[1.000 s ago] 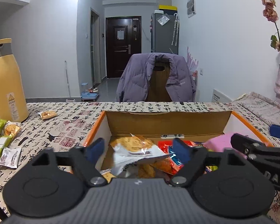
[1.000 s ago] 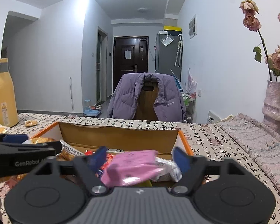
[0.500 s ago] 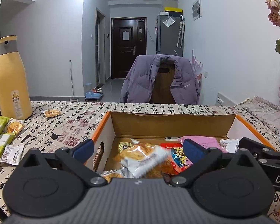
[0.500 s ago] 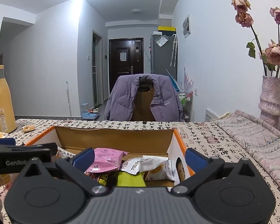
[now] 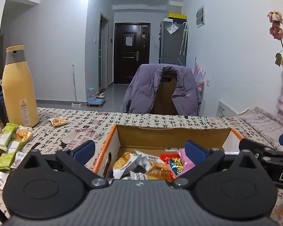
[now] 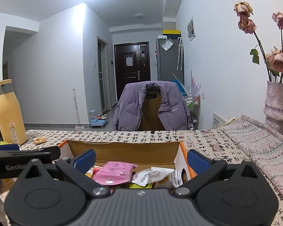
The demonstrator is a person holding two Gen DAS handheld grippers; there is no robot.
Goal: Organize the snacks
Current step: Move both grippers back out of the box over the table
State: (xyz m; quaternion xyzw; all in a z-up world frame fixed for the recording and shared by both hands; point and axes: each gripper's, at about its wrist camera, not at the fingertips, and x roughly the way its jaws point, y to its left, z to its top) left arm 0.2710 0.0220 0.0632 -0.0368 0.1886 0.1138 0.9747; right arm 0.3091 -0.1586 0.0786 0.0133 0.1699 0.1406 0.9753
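cardboard box with orange edges (image 5: 111, 137) sits on the table with the calligraphy-print cloth (image 5: 92, 124), and it's where the snacks are ending up. both grippers hang just over its near side

left gripper (image 5: 139, 148) has its blue-padded jaws spread as wide as they go, nothing between them. its jaws have just been opening. under the gap, inside the box, lies a crinkly white-and-orange cracker packet (image 5: 128, 164), with a red and blue snack bag (image 5: 171, 163) right beside it

right gripper (image 6: 140, 157) is the same deal: jaws spread wide after just opening, nothing pinched. the shiny pink snack pouch (image 6: 114, 172) lies loose in the box below it, touching a white torn-edge wrapper (image 6: 151, 176) on its right

more stuff waits outside the box on the left of the table: green wrapped bars (image 5: 5, 141), a small clear packet of biscuits (image 5: 58, 121), and a tall yellow bottle with a grey collar (image 5: 18, 88) standing upright behind them

far side of the table has a wooden chair with a purple puffer jacket (image 5: 160, 90) draped over it, and a mottled pink vase of dried roses (image 6: 277, 101) stands at the right
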